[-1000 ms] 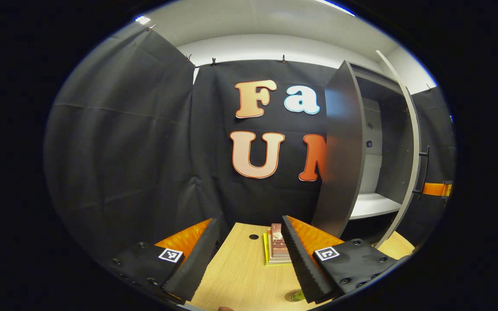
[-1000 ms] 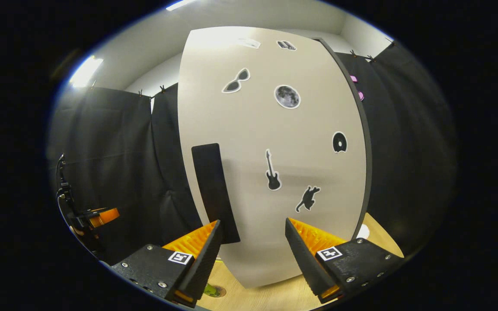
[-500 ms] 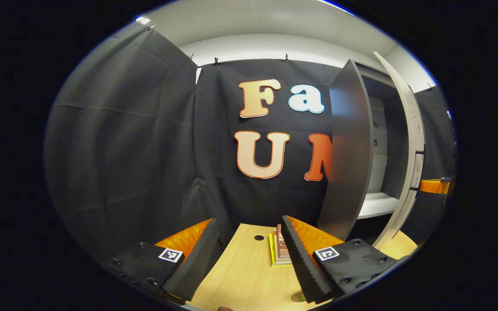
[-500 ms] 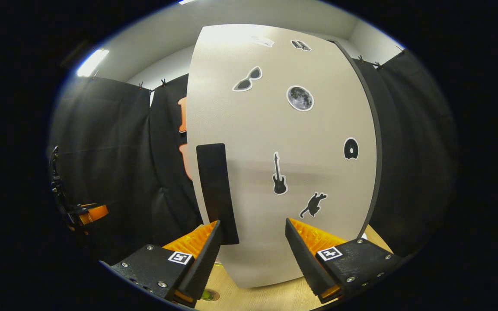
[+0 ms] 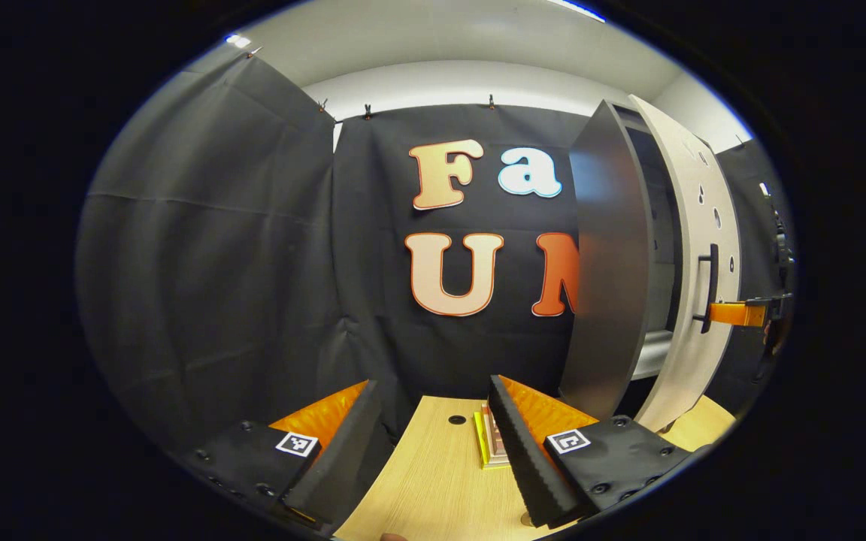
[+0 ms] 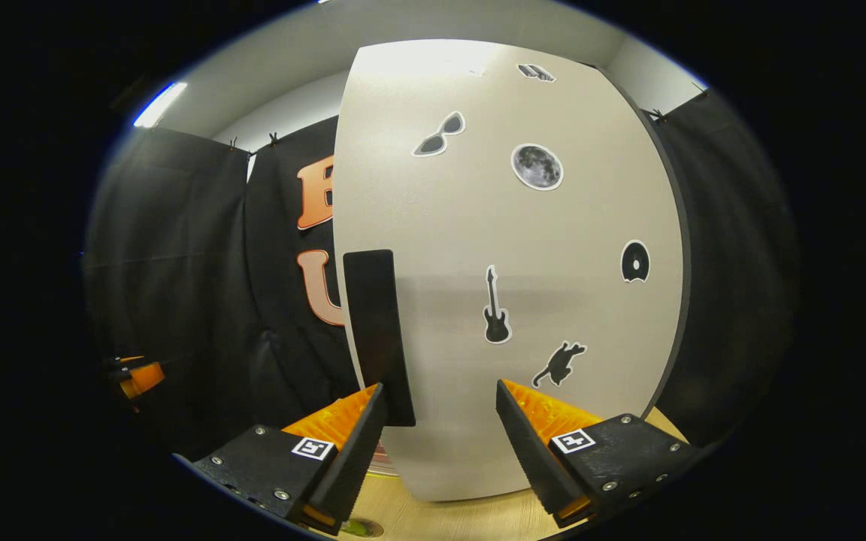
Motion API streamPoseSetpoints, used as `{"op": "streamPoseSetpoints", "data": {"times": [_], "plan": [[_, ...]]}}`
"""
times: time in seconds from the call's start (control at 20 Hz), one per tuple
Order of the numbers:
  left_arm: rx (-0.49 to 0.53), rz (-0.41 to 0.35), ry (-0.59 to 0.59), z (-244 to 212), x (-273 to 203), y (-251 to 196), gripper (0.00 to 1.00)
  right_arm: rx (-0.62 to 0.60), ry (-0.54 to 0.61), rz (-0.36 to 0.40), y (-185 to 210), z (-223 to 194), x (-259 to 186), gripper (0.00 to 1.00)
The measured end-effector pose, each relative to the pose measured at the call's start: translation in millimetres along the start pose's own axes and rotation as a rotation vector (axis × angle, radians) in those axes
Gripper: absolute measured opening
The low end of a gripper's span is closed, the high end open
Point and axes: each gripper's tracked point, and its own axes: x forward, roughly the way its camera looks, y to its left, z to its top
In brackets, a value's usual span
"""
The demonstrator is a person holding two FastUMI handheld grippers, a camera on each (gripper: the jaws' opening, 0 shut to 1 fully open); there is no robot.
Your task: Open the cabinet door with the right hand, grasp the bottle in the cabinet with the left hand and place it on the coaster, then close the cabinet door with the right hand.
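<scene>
The cabinet (image 5: 606,263) stands at the right of the left gripper view, its beige door (image 5: 696,300) only a narrow gap from shut. In the right gripper view that door (image 6: 508,248) stands close ahead, covered in small stickers, with its black handle (image 6: 376,330) just above my right gripper's left finger. My right gripper (image 6: 440,385) is open, its fingers on either side of the door's lower part. It also appears at the handle (image 5: 711,289) as an orange finger (image 5: 737,314). My left gripper (image 5: 431,383) hangs open over the table (image 5: 425,481), holding nothing. A greenish round thing (image 6: 358,528) peeks at the bottom edge.
A small stack of books (image 5: 487,443) lies on the wooden table beside my left gripper's right finger, with a cable hole (image 5: 457,419) behind it. Black cloth walls close the booth at the back and left. My left gripper (image 6: 136,376) is far off to the left.
The cabinet door has swung steadily toward shut, hiding the shelf inside. My right gripper has followed it at the handle. The left gripper has barely moved.
</scene>
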Motion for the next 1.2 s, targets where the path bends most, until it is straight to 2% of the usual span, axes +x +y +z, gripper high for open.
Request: {"op": "streamPoseSetpoints", "data": {"times": [0.75, 1.05, 1.2], "plan": [[-0.001, 0.01, 0.014, 1, 38, 13, 0.95, -0.038, -0.008, -0.08, 1, 1, 17, 0.9], [0.015, 0.006, -0.019, 28, 47, 5, 0.94, -0.042, 0.008, -0.094, 0, 2, 22, 0.9], [0.038, -0.009, -0.042, 49, 55, -7, 0.94, -0.054, -0.005, -0.104, -1, 19, 20, 0.91]]}}
